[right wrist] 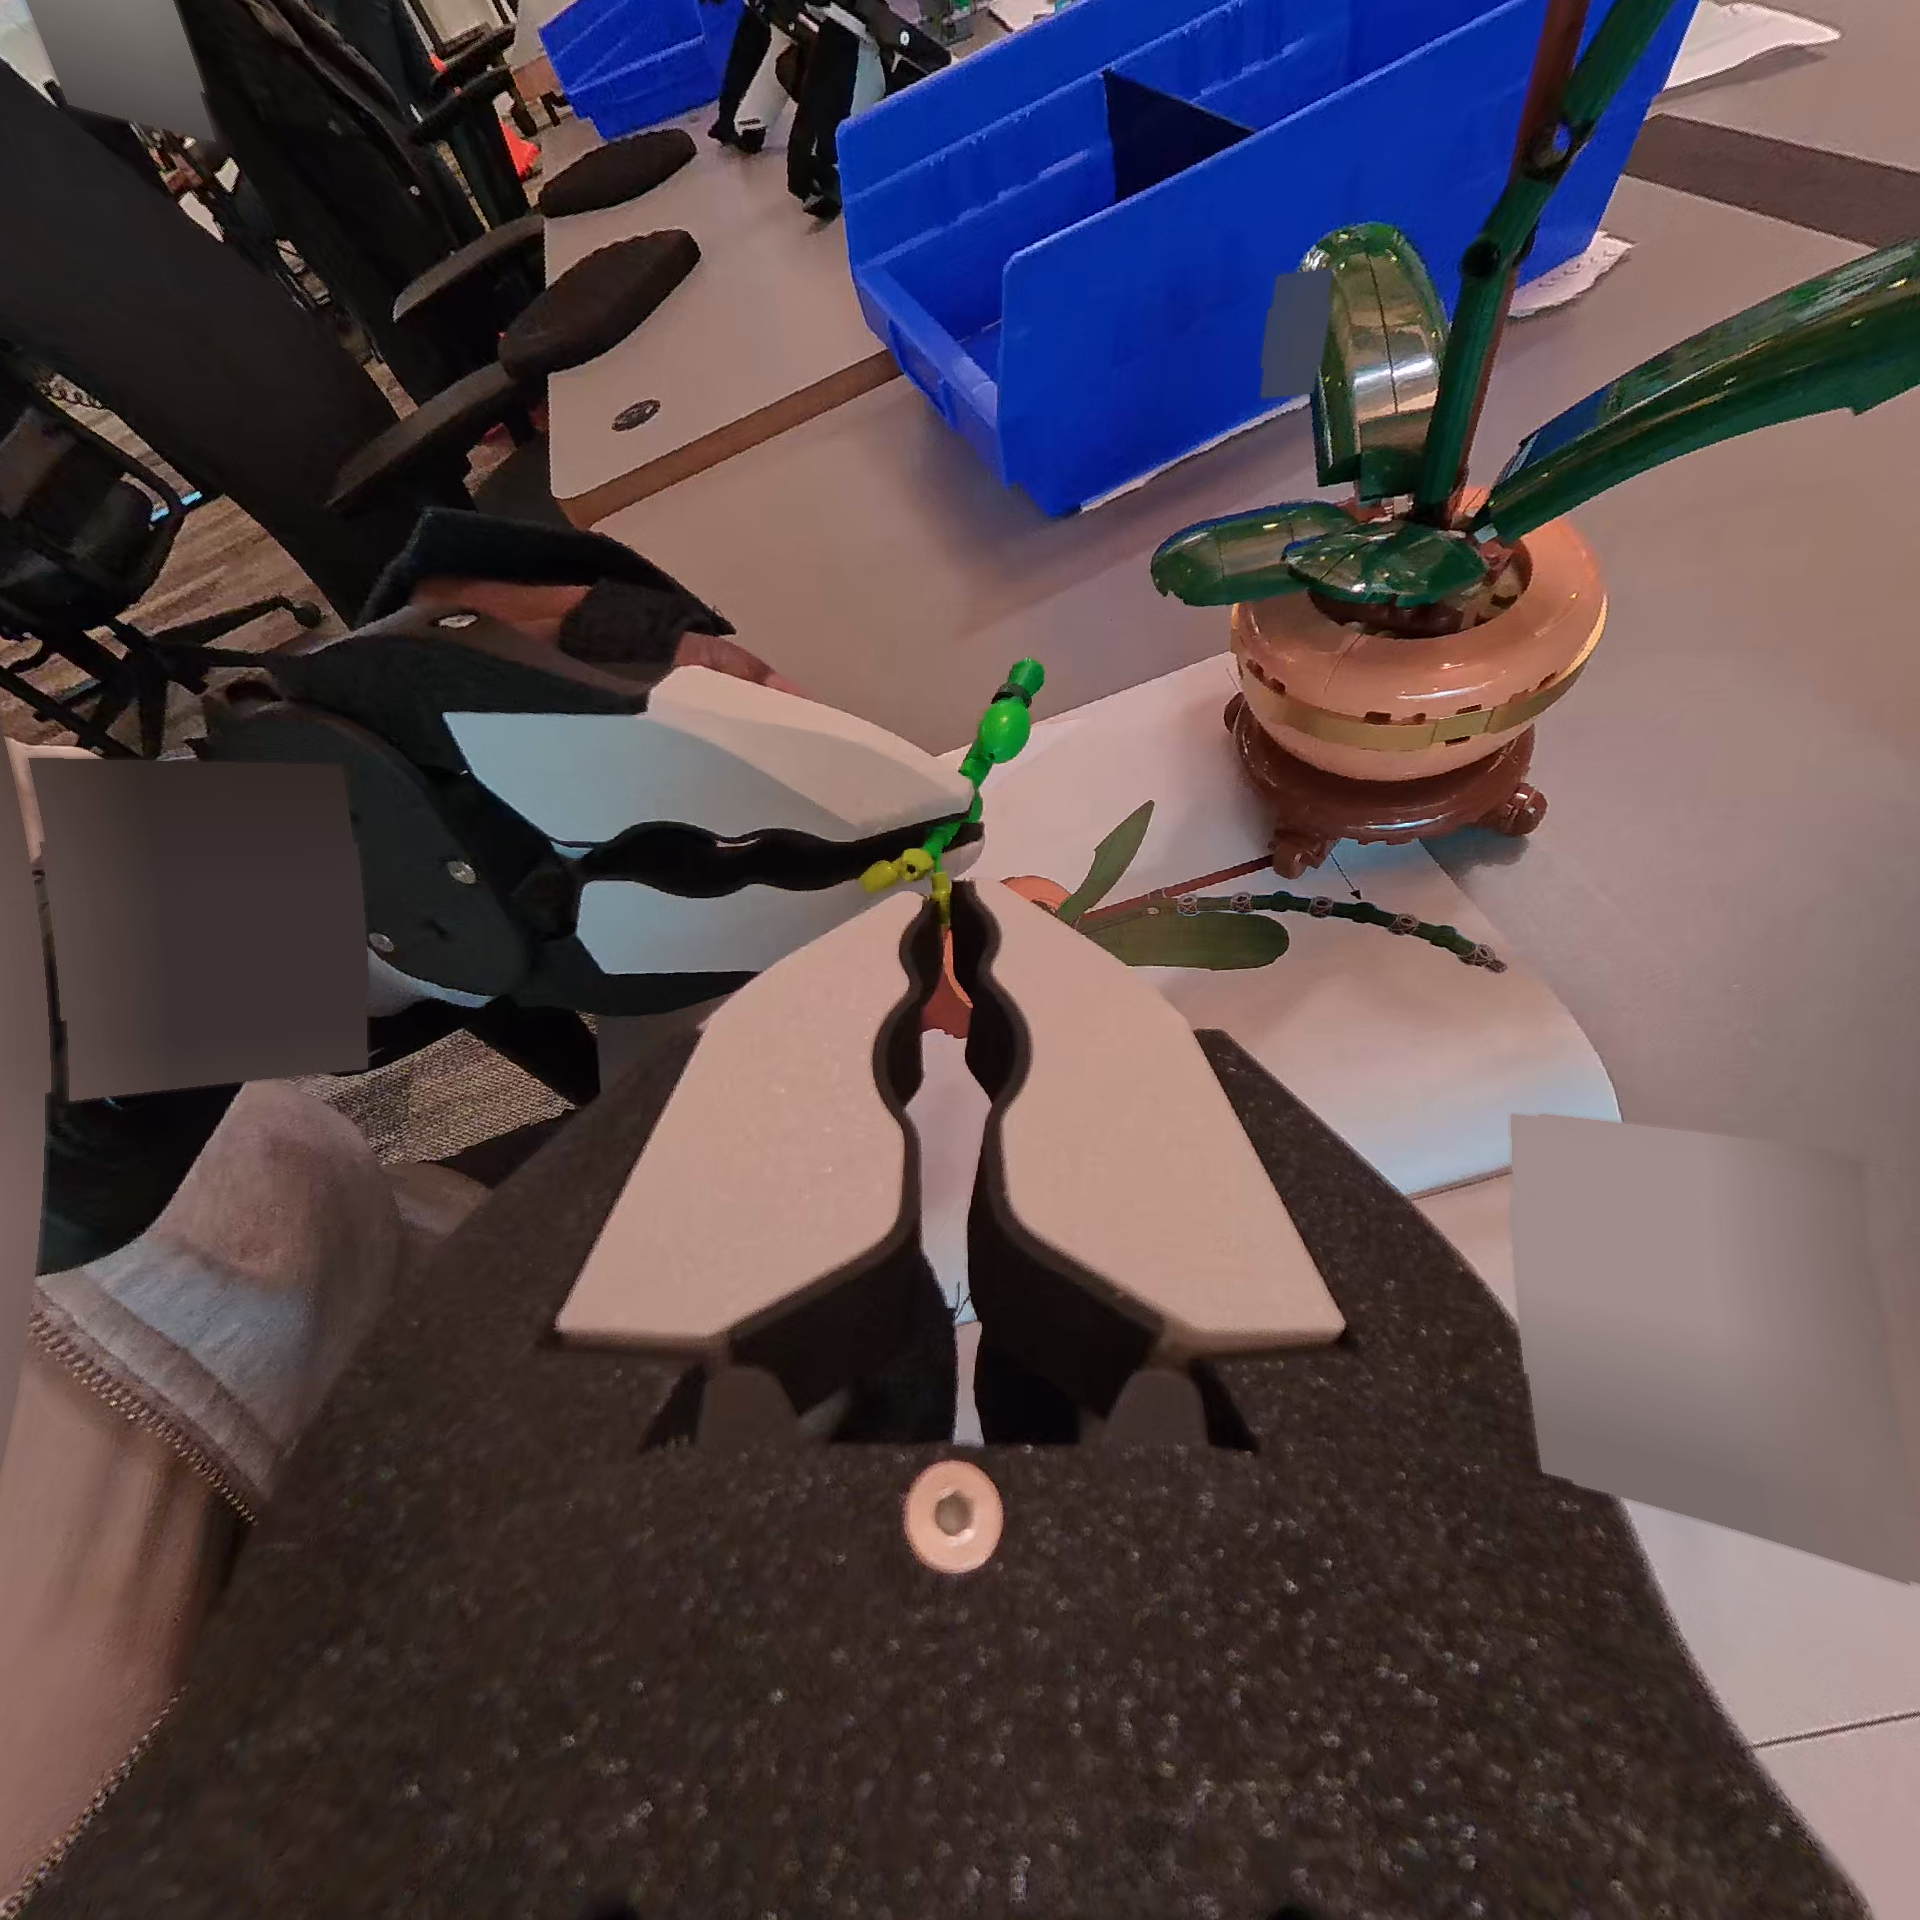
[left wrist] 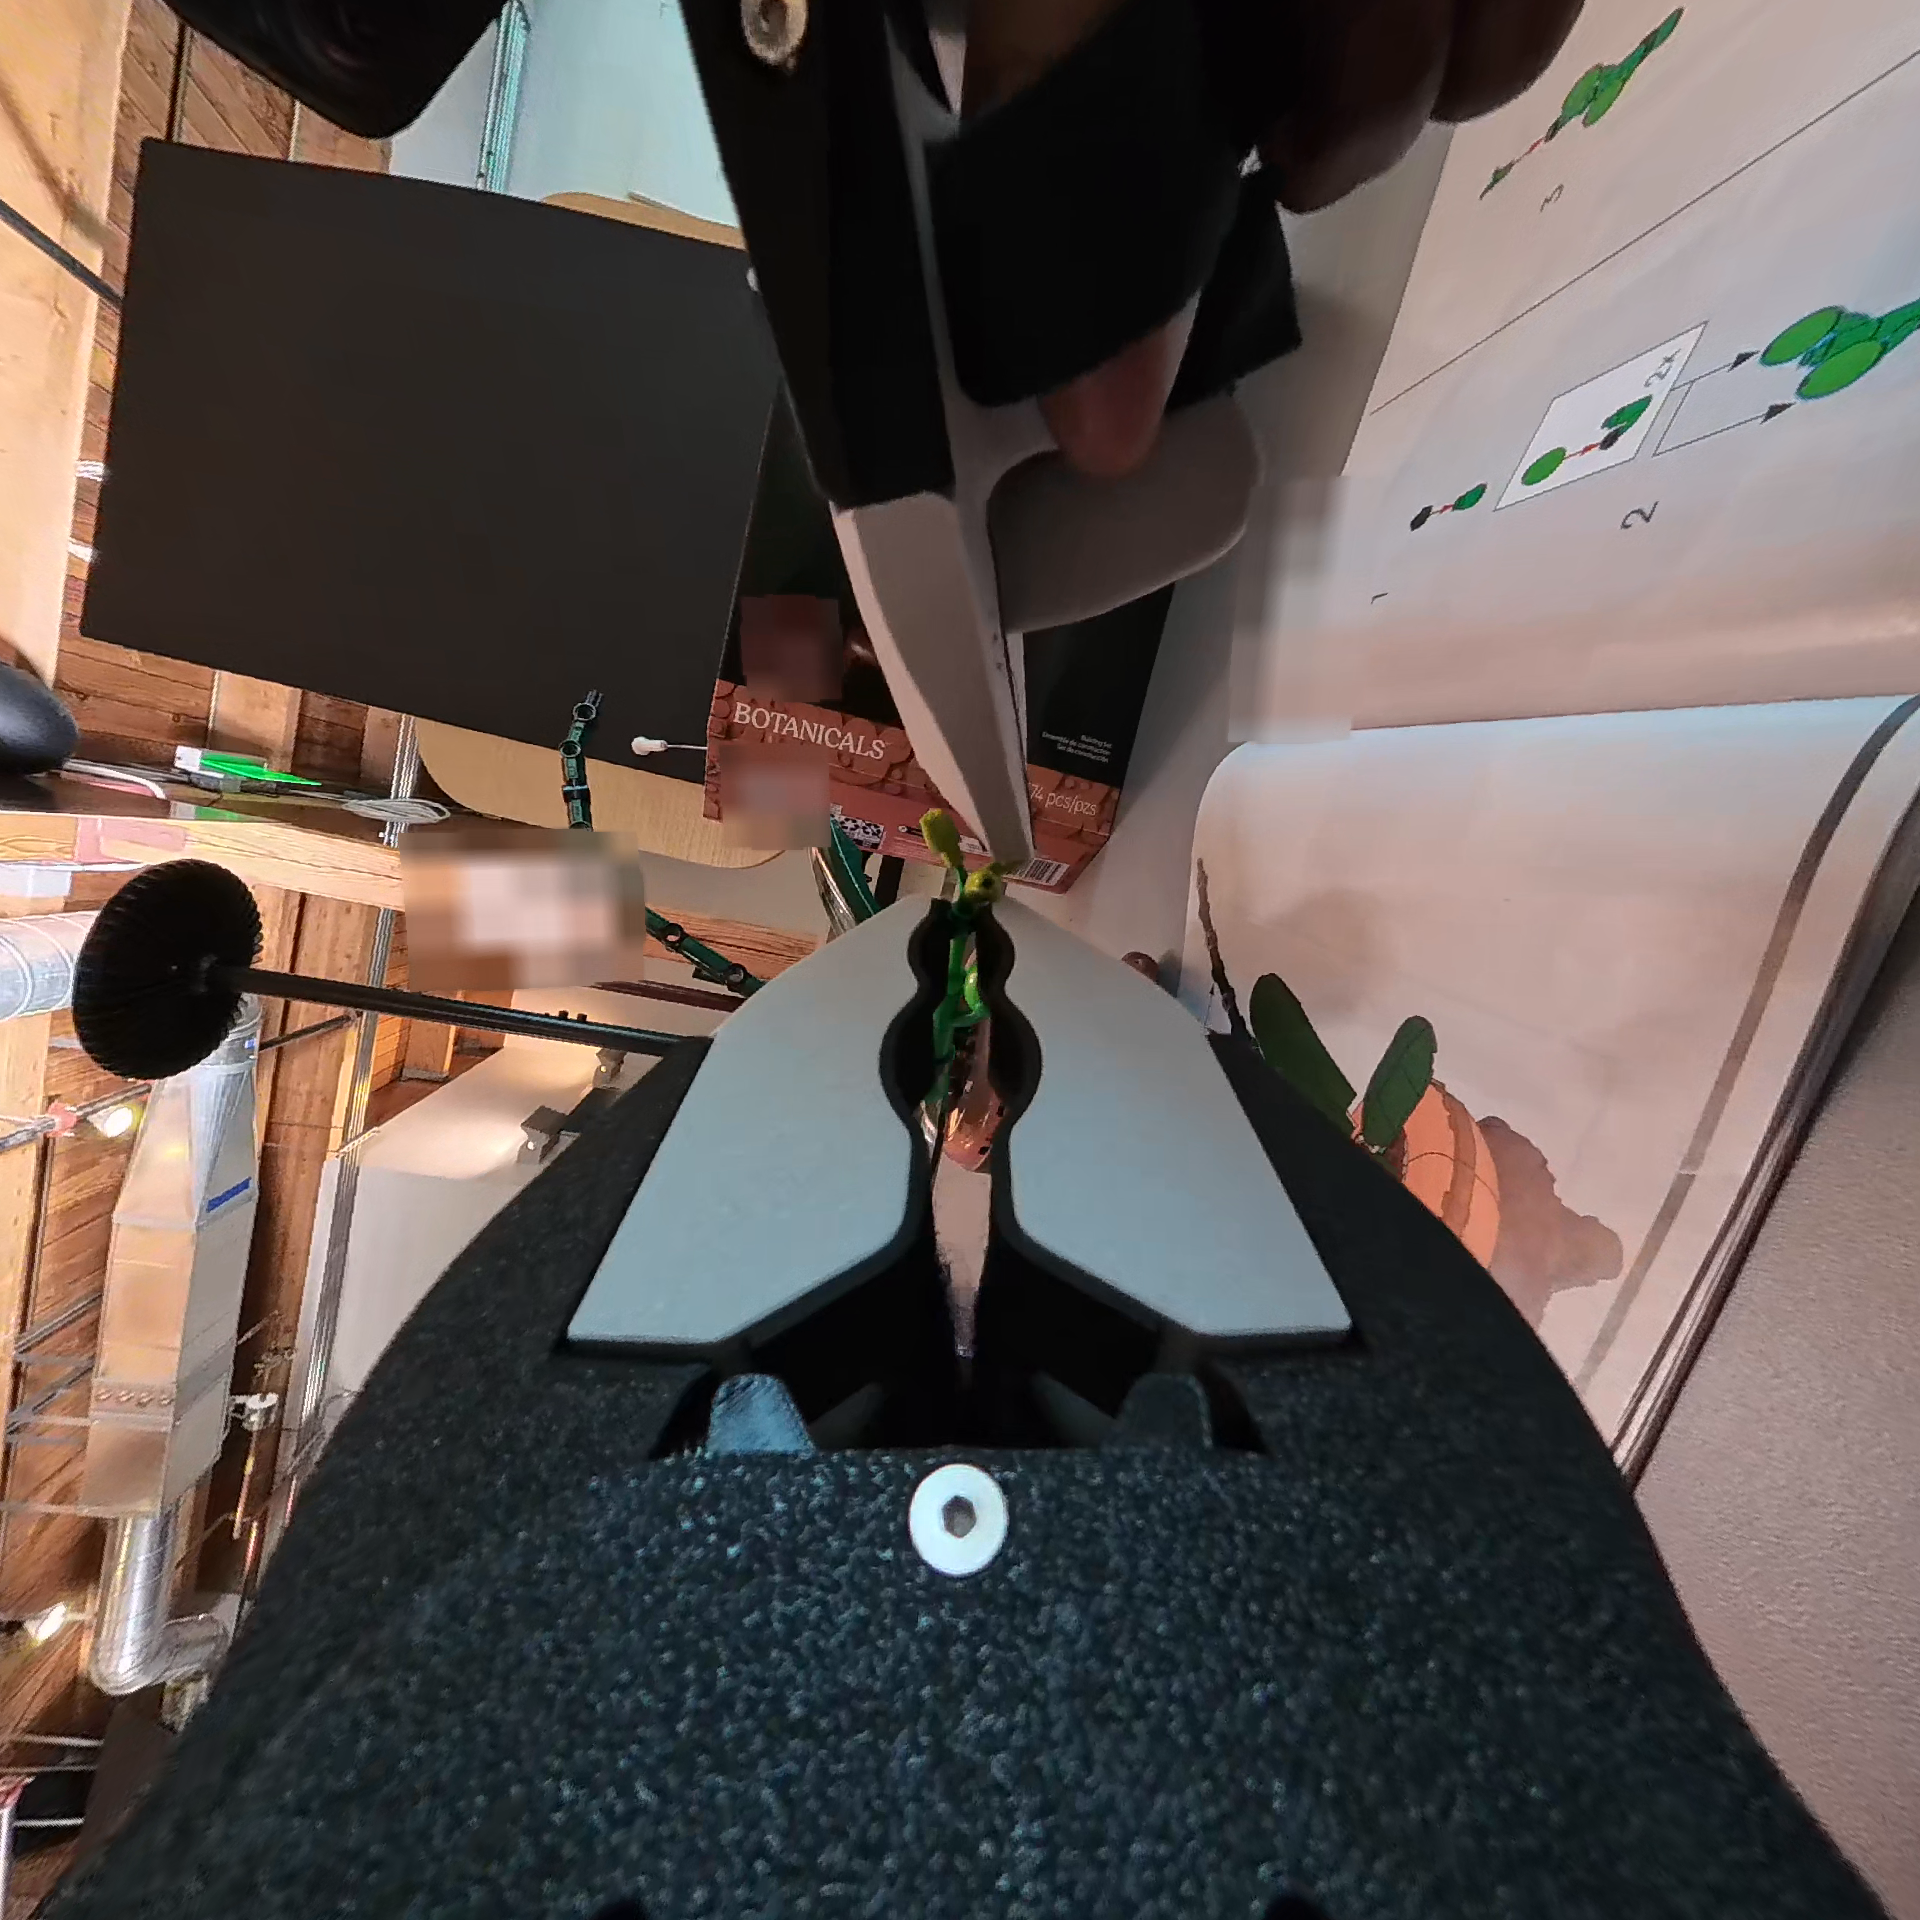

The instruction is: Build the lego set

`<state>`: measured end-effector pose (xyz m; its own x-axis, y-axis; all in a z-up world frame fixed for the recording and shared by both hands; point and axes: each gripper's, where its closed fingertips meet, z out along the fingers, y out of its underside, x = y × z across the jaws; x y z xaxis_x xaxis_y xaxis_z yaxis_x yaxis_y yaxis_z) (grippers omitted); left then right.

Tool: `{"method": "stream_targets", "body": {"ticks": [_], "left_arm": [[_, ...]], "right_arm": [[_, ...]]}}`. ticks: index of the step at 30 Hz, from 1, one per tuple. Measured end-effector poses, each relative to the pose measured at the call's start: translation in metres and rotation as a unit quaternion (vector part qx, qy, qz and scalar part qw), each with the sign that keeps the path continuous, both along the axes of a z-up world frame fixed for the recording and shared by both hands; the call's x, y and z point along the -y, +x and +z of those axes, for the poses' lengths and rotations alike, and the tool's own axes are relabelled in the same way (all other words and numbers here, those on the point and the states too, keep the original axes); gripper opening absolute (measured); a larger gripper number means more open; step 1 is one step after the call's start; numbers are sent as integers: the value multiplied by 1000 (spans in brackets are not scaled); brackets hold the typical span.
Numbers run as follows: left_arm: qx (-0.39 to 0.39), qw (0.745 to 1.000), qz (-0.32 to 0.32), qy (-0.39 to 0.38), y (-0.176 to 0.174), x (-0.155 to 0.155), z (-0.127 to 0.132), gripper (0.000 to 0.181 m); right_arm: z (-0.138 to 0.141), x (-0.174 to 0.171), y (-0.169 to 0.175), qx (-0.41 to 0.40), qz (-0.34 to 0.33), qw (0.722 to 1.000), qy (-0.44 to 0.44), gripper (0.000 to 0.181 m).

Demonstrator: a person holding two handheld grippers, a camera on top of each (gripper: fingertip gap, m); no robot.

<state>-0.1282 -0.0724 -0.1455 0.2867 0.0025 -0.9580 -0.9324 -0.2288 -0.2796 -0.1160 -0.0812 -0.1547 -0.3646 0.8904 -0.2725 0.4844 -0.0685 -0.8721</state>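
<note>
My left gripper [left wrist: 958,916] is shut on a thin bright green sprig [left wrist: 961,987] held in the air. In the right wrist view it comes in from the left [right wrist: 961,831], and the sprig's green bud [right wrist: 1003,727] sticks up past its tips. My right gripper [right wrist: 940,902] is shut on a small yellow-green bud piece [right wrist: 904,868] at the sprig's lower end. In the left wrist view the right gripper reaches down from above [left wrist: 1013,854] to that piece [left wrist: 982,885]. The built orchid with its tan pot [right wrist: 1413,675] and dark green leaves stands on the table at the right.
An open instruction booklet [right wrist: 1351,1039] lies under the grippers and also shows in the left wrist view [left wrist: 1558,935]. Blue bins [right wrist: 1039,312] stand behind the pot. The set's box [left wrist: 914,769] and a black monitor [left wrist: 416,436] are farther off. Office chairs [right wrist: 447,416] stand at the table's left edge. The grippers are tip to tip, or close to it.
</note>
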Motion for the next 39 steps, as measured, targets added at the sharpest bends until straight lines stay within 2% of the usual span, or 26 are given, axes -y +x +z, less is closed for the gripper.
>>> {"method": "stream_targets", "body": {"ticks": [10, 14, 19, 23, 30, 33, 35, 37, 39], "left_arm": [[26, 999, -31, -19, 5, 3, -2, 4], [38, 999, -30, -19, 6, 3, -3, 4], [90, 996, -15, -2, 5, 3, 0, 3], [138, 990, -5, 13, 4, 2, 4, 3], [163, 986, -5, 23, 6, 0, 8, 3], [162, 987, 9, 21, -2, -1, 6, 3], [162, 986, 29, 13, -15, 1, 0, 4], [181, 982, 42, 15, -28, 8, -2, 4], [205, 977, 58, 19, -44, 17, -2, 4]], "right_arm": [[3, 2, 4, -32, 25, 999, 16, 1], [5, 2, 5, -40, 24, 999, -10, 0], [9, 1, 4, -62, 9, 997, -41, 0], [19, 1, 2, -109, -11, 991, -82, 0], [17, 3, 1, -130, -24, 985, -108, 0], [3, -10, 3, -120, -42, 990, -56, 4], [-19, -30, 8, -83, -58, 994, 34, 23], [-44, -46, 14, -21, -50, 991, 119, 24], [-58, -50, 13, 20, -26, 986, 165, 23]]}}
